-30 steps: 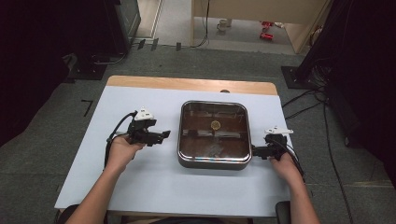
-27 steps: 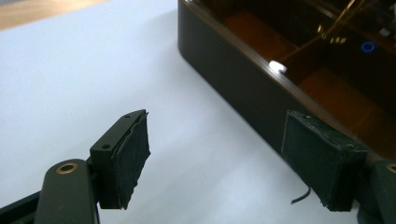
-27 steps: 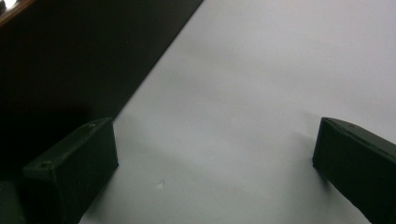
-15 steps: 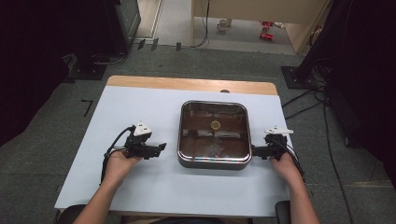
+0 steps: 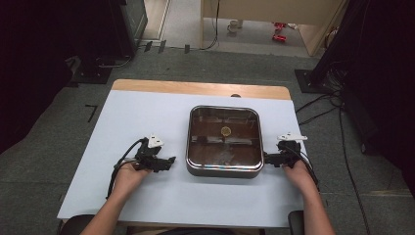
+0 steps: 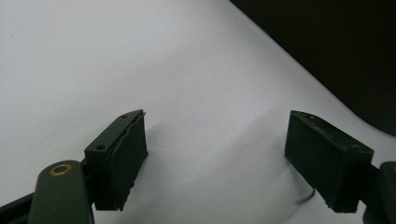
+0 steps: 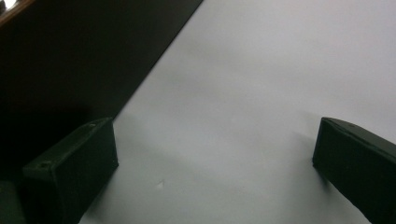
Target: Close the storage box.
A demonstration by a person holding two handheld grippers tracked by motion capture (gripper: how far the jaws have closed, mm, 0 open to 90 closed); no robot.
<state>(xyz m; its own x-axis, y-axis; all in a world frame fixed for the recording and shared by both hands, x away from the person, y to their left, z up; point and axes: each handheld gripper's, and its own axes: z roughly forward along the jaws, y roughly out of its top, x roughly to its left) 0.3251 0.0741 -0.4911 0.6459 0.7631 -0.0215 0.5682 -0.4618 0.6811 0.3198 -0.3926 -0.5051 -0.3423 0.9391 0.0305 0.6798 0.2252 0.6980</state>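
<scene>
A square dark metal pan (image 5: 224,169) with rounded corners and a glass lid sits in the middle of the white table (image 5: 147,112). A small gold knob (image 5: 226,130) shows at the lid's centre. My left gripper (image 5: 171,161) lies low on the table just left of the pan, open, with bare white surface between its jaws (image 6: 215,158); the pan's dark wall (image 6: 327,56) fills that view's upper right. My right gripper (image 5: 266,158) rests at the pan's right edge, open, with the dark wall (image 7: 70,65) at its upper left (image 7: 215,163).
A wooden strip (image 5: 195,88) runs along the table's far edge. Beyond it lie grey carpet, cables (image 5: 313,105) and dark stands (image 5: 98,29). White table surface stretches left of and in front of the pan.
The left hand has drawn its gripper down and toward the person, then in toward the pan's left side. The right gripper has stayed at the pan's right edge.
</scene>
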